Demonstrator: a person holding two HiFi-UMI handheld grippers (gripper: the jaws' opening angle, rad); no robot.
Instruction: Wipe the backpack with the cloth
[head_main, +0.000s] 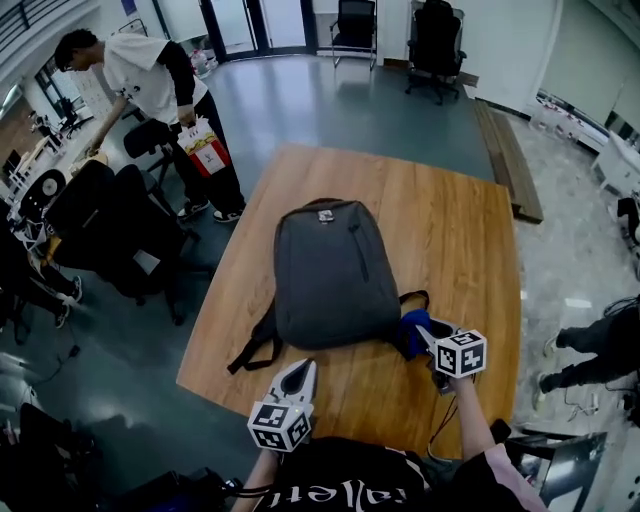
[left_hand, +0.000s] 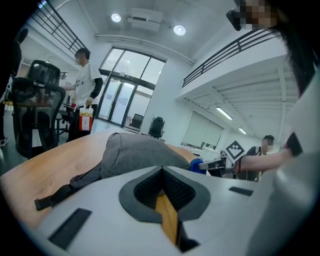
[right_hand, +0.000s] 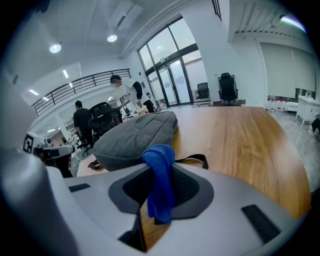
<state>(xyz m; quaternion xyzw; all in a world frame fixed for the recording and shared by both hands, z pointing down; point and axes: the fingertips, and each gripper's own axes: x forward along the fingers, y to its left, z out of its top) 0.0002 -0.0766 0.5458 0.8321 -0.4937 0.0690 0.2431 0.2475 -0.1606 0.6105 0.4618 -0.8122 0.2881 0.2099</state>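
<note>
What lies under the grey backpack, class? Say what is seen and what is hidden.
The backpack lies flat on the wooden table. Black straps stick out from under its near edge. The rest of the straps, and anything else beneath it, is covered.

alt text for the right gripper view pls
The right gripper is shut on a blue cloth that hangs between its jaws. Beyond it a grey backpack lies on a wooden table, with people and office chairs further back.
</note>
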